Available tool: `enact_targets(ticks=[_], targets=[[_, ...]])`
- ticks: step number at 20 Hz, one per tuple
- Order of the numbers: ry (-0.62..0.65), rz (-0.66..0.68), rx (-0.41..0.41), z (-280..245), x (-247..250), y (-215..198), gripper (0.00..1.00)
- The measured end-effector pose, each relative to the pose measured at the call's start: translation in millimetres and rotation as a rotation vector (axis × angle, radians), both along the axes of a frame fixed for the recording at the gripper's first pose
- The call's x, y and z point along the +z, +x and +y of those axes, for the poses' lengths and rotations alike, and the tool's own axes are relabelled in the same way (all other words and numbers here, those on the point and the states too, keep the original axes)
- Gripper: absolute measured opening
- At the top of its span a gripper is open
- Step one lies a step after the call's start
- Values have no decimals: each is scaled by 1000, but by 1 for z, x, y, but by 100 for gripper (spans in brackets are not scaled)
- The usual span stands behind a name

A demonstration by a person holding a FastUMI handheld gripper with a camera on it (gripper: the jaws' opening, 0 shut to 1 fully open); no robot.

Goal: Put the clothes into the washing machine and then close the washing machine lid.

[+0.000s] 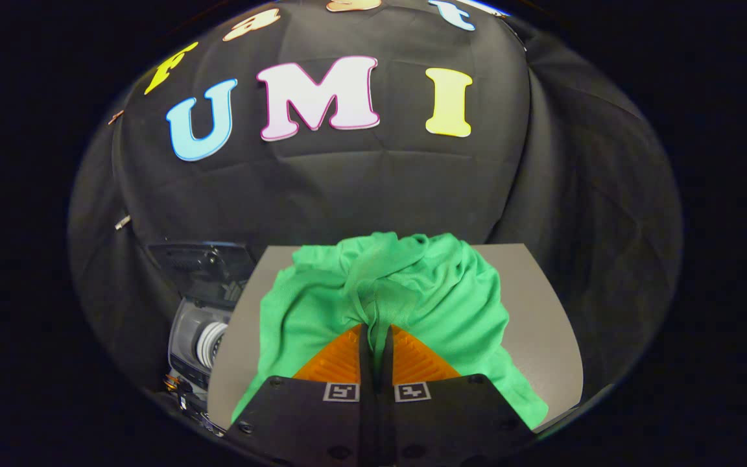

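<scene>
The tool (375, 334) is pinched tight on a fold of the green shirt (406, 292), which is bunched up on the gray surface (535, 324) right ahead. The washing machine (201, 324) sits off to the left, lid up.

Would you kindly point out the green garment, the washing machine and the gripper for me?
green garment (425, 285): gripper view, on the bunched folds just ahead of the fingers.
washing machine (200, 337): gripper view, on its clear body beside the table.
gripper (375, 331): gripper view, between the fingertips, pinched on a fold of cloth.
</scene>
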State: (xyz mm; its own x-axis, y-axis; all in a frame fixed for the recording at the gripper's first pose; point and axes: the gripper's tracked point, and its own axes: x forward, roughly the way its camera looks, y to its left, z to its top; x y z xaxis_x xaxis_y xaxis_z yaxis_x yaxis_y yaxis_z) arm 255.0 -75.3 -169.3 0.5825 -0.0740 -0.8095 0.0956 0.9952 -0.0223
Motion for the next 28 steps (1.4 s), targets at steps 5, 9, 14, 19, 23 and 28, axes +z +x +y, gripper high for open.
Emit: enact_targets(ticks=[5,9,14,19,23,28], targets=[[-11,-125,9,4,58,13,5],[6,-220,39,27,107,28,5],[17,-364,145,82,170,45,5],[29,-458,312,169,200,52,5],[122,-412,444,250,175,44,5],[217,-282,575,327,113,27,5]])
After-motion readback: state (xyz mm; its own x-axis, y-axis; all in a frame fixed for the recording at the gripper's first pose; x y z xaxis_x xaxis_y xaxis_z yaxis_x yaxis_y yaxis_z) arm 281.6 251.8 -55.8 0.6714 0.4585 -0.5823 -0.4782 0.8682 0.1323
